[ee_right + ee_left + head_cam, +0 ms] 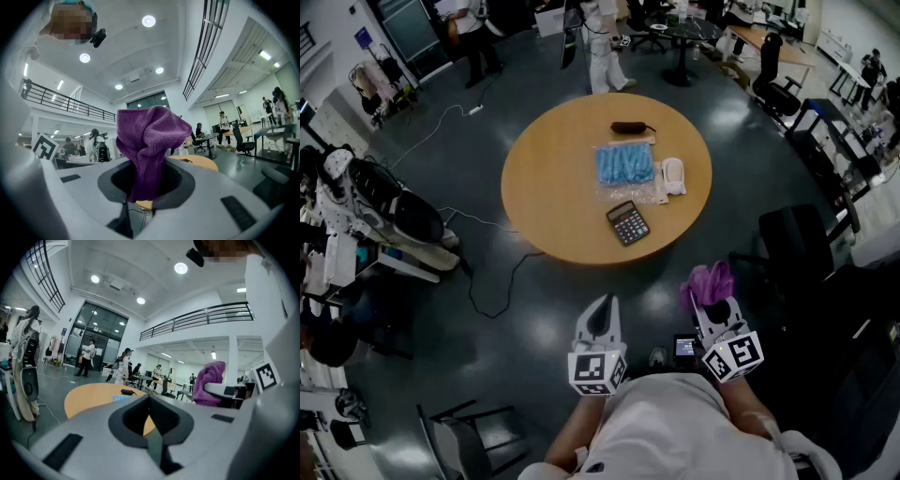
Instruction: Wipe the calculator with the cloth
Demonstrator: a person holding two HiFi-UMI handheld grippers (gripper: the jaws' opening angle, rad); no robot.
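Observation:
A black calculator lies near the front edge of the round wooden table. My right gripper is shut on a purple cloth, which bunches up above its jaws; the same cloth shows at the right of the left gripper view. My left gripper is shut with nothing in it. Both grippers hover close to my body, well short of the table and apart from the calculator.
On the table also lie a blue packet in clear plastic, a white object and a black pouch. A cable trails on the floor to the table's left. Dark chairs stand right; people stand beyond.

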